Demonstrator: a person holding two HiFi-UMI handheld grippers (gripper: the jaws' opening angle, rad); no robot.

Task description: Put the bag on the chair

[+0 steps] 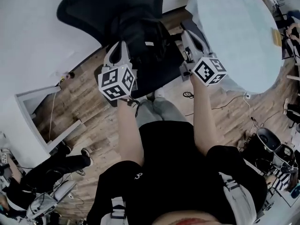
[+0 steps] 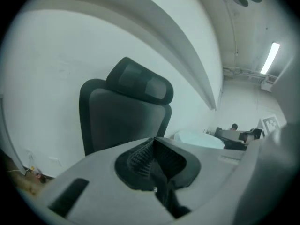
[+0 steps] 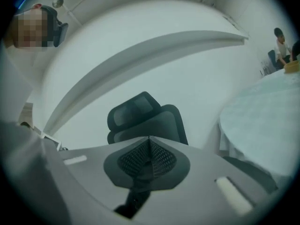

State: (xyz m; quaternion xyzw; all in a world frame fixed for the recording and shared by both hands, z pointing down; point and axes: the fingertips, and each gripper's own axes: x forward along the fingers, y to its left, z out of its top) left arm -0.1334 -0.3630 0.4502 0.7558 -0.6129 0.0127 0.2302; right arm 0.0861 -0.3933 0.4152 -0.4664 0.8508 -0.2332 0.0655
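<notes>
Person [image 1: 173,163]: black shirt, both forearms stretched forward.
Left gripper [image 1: 121,48]: fingers pressed together, pinching dark bag fabric.
Right gripper [image 1: 188,37]: fingers likewise pinching it.
Bag [image 1: 143,36]: black, upright over chair [image 1: 157,76] seat, between both grippers.
Tabletop [image 1: 234,36]: round, pale, just right of chair.

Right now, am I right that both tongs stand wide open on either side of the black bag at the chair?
Not quite: the left tongs and the right tongs are both shut, pads together, as each gripper view shows. The rest holds: in the head view they flank the bag at the chair.
</notes>
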